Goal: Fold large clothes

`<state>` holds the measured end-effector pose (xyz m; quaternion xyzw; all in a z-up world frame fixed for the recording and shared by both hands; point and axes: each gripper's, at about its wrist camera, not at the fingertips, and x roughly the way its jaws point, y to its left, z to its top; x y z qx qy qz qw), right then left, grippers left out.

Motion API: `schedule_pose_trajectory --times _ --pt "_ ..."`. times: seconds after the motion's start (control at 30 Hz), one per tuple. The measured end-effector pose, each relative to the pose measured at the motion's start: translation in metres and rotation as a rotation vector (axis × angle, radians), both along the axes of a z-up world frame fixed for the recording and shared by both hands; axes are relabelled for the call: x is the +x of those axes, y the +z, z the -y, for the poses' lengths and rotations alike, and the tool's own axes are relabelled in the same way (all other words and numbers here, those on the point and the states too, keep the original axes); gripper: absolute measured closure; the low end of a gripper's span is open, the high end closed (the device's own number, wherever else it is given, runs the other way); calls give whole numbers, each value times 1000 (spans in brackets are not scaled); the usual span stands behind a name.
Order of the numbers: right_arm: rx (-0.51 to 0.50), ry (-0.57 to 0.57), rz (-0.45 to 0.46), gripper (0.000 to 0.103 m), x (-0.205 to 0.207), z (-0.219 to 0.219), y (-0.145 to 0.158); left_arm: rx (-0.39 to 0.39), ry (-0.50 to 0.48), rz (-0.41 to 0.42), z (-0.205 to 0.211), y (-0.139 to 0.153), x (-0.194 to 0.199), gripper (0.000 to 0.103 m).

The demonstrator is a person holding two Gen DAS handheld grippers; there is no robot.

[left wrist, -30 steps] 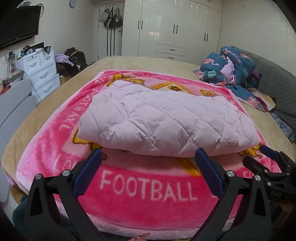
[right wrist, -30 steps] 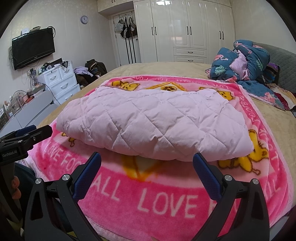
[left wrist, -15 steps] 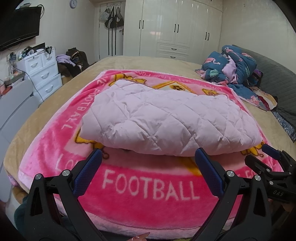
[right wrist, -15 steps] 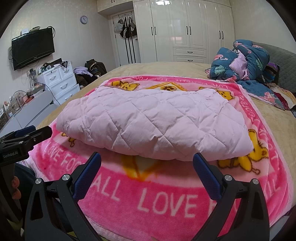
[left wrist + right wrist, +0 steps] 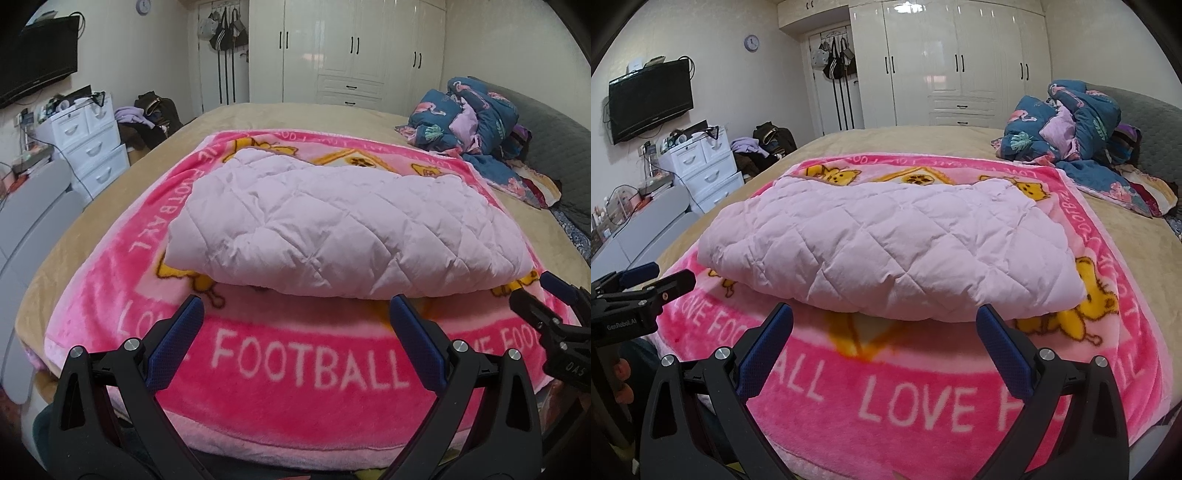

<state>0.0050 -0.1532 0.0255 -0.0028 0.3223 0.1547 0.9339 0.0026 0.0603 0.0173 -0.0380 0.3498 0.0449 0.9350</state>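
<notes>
A pale pink quilted garment (image 5: 343,229) (image 5: 890,251) lies folded into a thick rectangular bundle on a bright pink blanket (image 5: 303,365) (image 5: 923,398) printed with white letters. My left gripper (image 5: 295,314) hangs open just short of the bundle's near edge, holding nothing. My right gripper (image 5: 884,317) is open too, at the same near edge, a little further right. Each gripper also shows in the other's view: the right gripper (image 5: 546,295) at the right border, the left gripper (image 5: 661,275) at the left border.
The blanket covers a tan bed (image 5: 295,114). A heap of blue patterned bedding (image 5: 476,118) sits at the far right by a grey headboard (image 5: 554,147). White drawers (image 5: 92,147) and a wall TV (image 5: 650,99) stand left; white wardrobes (image 5: 960,62) line the back wall.
Both views have pulled back and risen slightly from the bundle. The garment has not moved and both grippers stay open.
</notes>
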Motion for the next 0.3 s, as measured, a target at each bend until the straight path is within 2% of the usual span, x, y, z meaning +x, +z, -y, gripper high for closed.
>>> schedule_pose_trajectory --times 0.2,0.3 --pt "4 -45 2 4 3 10 1 -70 -23 -25 -9 -1 8 9" --pt "-8 -111 16 4 7 26 1 -90 -29 -39 -24 6 21 9"
